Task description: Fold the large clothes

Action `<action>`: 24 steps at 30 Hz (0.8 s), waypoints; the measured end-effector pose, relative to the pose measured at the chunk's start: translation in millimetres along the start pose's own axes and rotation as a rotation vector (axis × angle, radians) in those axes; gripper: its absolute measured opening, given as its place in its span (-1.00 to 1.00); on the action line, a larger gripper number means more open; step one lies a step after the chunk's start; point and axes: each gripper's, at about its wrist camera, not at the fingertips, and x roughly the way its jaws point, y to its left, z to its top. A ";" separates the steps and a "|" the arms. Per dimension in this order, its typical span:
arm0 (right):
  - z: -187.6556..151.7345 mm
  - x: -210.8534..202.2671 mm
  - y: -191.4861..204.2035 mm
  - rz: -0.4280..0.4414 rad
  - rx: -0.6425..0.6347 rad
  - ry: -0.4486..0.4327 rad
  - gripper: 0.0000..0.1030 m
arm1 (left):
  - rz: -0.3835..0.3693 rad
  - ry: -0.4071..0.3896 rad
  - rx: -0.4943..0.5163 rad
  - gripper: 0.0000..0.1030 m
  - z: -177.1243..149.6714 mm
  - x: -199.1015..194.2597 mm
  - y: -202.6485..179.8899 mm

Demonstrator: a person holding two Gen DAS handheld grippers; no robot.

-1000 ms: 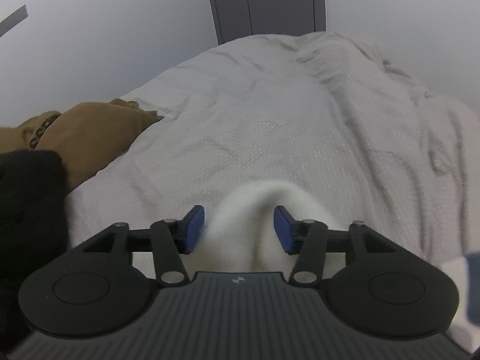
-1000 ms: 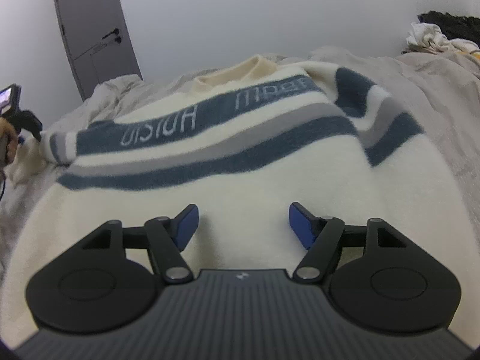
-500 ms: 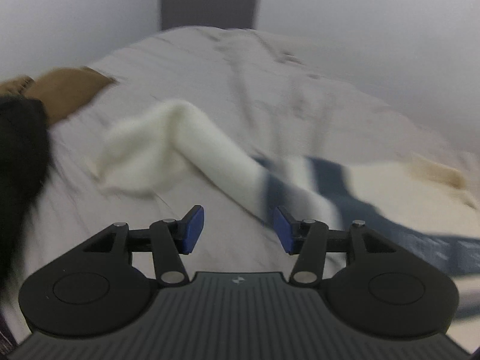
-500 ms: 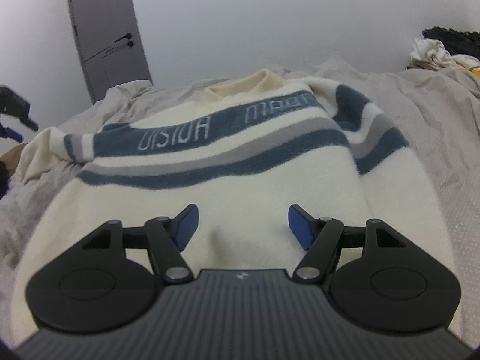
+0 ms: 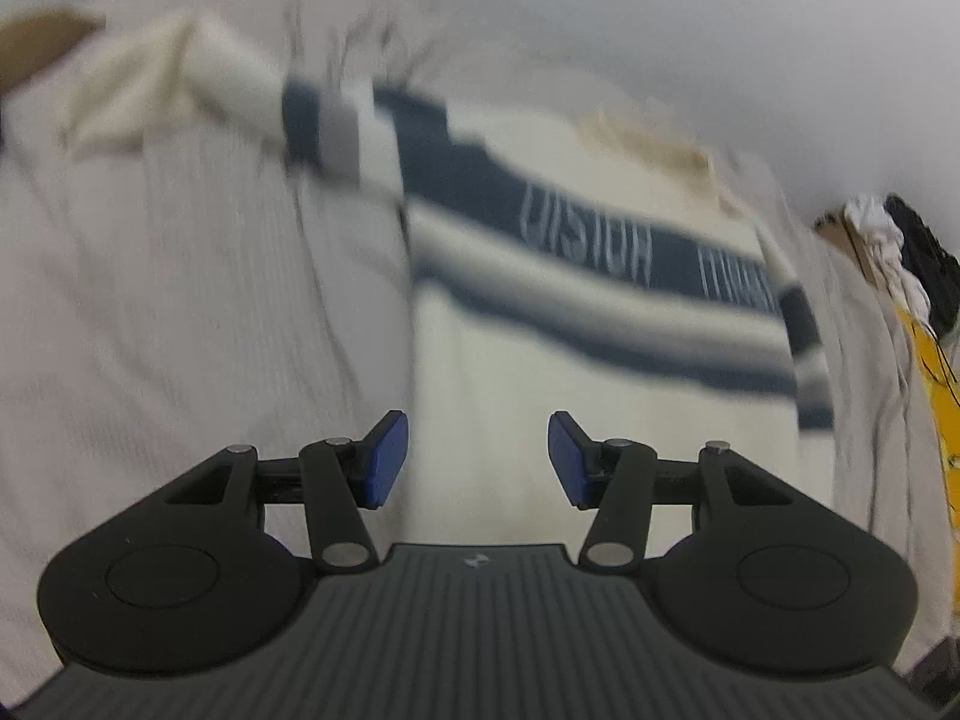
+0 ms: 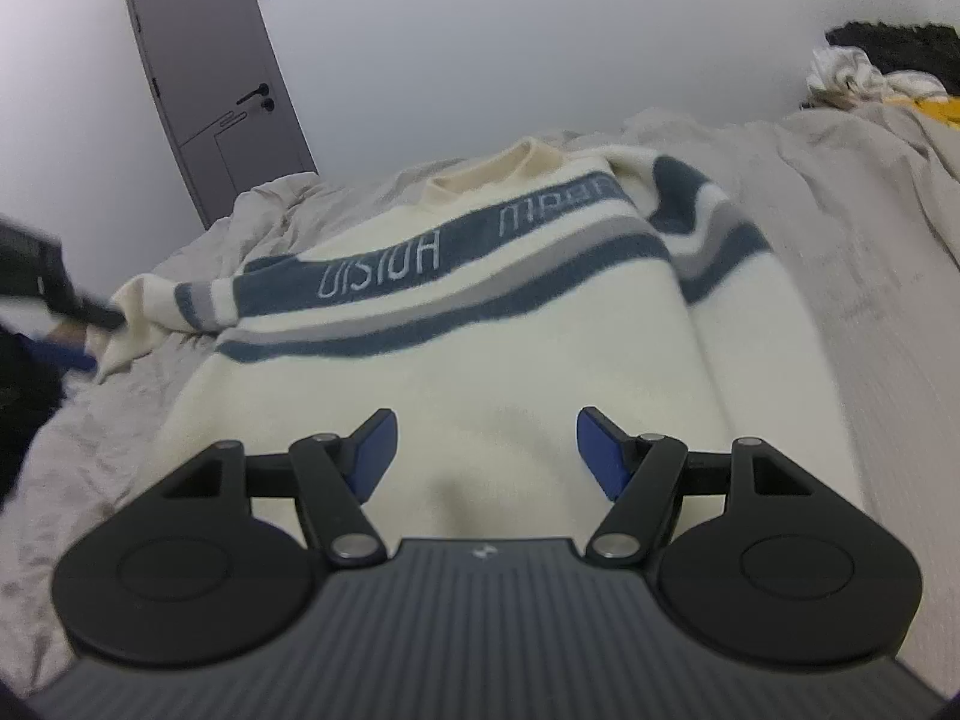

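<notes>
A cream sweater (image 6: 480, 360) with navy and grey stripes and pale lettering lies flat, face up, on the bed, collar at the far end. Its left sleeve (image 5: 180, 72) stretches out to the far left; the right sleeve (image 6: 708, 228) lies bent along the body's right side. My left gripper (image 5: 478, 459) hovers open over the sweater (image 5: 570, 360) at its lower left edge, nothing between the pads; this view is blurred. Above the lower middle of the body, my right gripper (image 6: 486, 456) is open and holds nothing.
A wrinkled pale grey bed cover (image 6: 840, 300) lies under everything. A grey door (image 6: 210, 72) stands at the back left. Piled clothes (image 6: 870, 72) sit at the far right, with a yellow item (image 5: 936, 390) nearby. A brown garment (image 5: 36, 42) lies far left.
The left gripper left the cream sleeve end that was between its jaws and swung right to the sweater's lower left edge. The right gripper drew back slightly; its jaws are unchanged.
</notes>
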 end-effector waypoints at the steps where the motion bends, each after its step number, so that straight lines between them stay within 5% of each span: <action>1: -2.2 -4.5 -0.3 0.009 0.012 0.013 0.33 | -0.014 0.021 -0.017 0.12 -12.4 1.1 0.9; 9: -18.8 -26.7 23.5 0.137 -0.049 0.122 0.34 | -0.044 0.119 -0.163 0.12 -77.3 14.3 28.6; 19: -43.6 -18.6 82.9 0.467 -0.222 0.248 0.34 | -0.089 0.123 -0.285 0.12 -82.5 34.8 60.9; 24: -60.3 -8.3 108.1 0.503 -0.317 0.303 0.17 | -0.146 0.134 -0.363 0.12 -82.9 39.6 73.0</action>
